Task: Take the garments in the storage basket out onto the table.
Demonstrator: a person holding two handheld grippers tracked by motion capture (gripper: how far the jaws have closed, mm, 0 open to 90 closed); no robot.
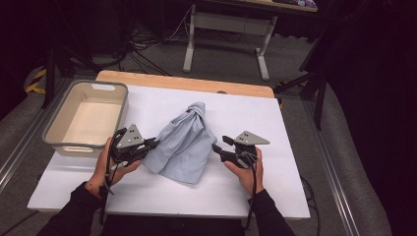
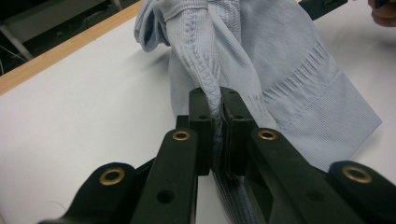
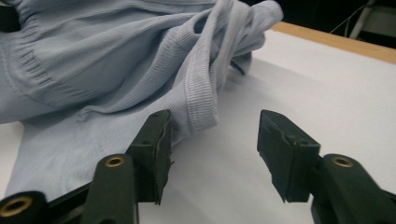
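A light blue ribbed knit garment (image 1: 184, 140) lies bunched on the white tabletop (image 1: 246, 110), with its far end gathered into a peak. My left gripper (image 1: 153, 144) is at the garment's left edge. In the left gripper view its jaws (image 2: 219, 100) are shut on a stitched fold of the garment (image 2: 289, 70). My right gripper (image 1: 219, 146) is at the garment's right side. In the right gripper view it (image 3: 215, 126) stands open just off the ribbed hem of the garment (image 3: 93, 60), with bare table between its pads and the left pad (image 3: 156, 140) next to the cloth.
An open beige plastic bin (image 1: 54, 132) stands at the table's left edge beside my left hand. A wooden strip (image 1: 187, 82) borders the far side of the table. Beyond it are a metal table frame (image 1: 226, 24) and cables on the floor.
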